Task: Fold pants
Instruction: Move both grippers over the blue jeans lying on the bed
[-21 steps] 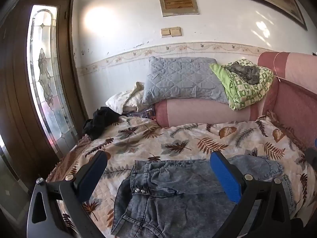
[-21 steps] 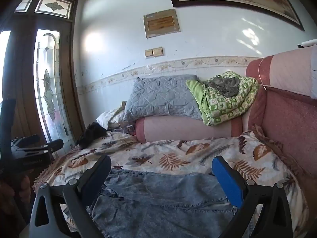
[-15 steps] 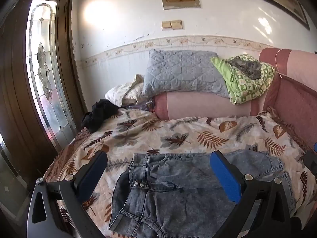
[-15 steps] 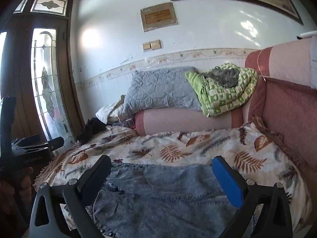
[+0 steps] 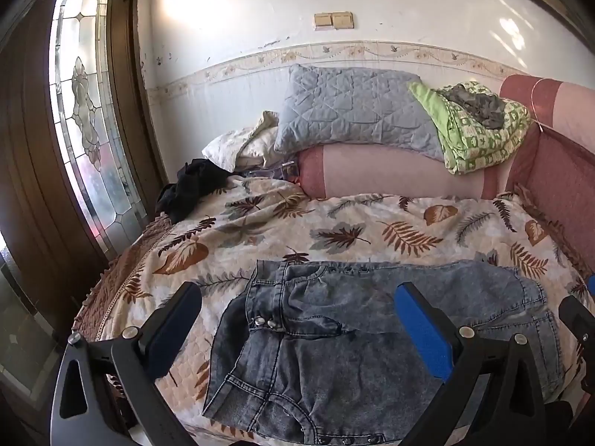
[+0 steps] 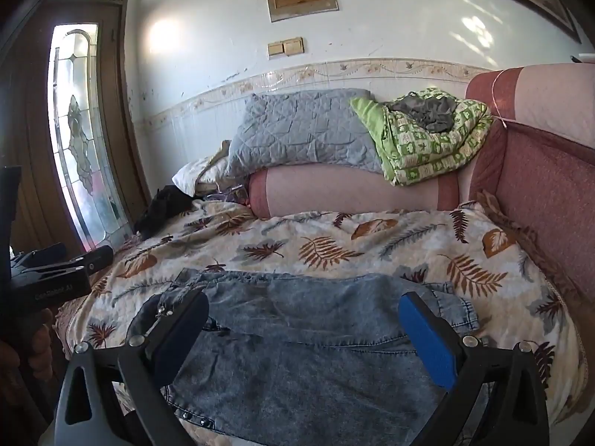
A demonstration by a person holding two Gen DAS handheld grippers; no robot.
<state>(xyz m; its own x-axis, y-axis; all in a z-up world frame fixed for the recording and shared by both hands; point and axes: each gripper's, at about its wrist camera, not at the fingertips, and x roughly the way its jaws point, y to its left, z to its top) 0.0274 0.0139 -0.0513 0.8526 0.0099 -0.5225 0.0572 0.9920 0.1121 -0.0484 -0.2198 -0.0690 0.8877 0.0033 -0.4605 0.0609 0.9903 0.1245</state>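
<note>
Left wrist view: I see my left claw (image 5: 297, 330) wide open, holding nothing, hanging over the pants.
Right wrist view: I see my right claw (image 6: 303, 334) wide open too, with nothing in it.
Pants: the blue jeans (image 5: 372, 334) lie spread flat on the near part of the bed, under both claws.
Bed: a leaf-print blanket (image 5: 334, 223) covers it.
Left edge of right view: my other tool (image 6: 55, 271) and a bit of my hand (image 6: 22, 356).
Farther back: a pink bolster (image 5: 390, 178), with a grey pillow (image 5: 353, 111) and a green blanket (image 5: 479, 137) on top.
Far left: dark clothes (image 5: 193, 189) by the glass door (image 5: 81, 111).
</note>
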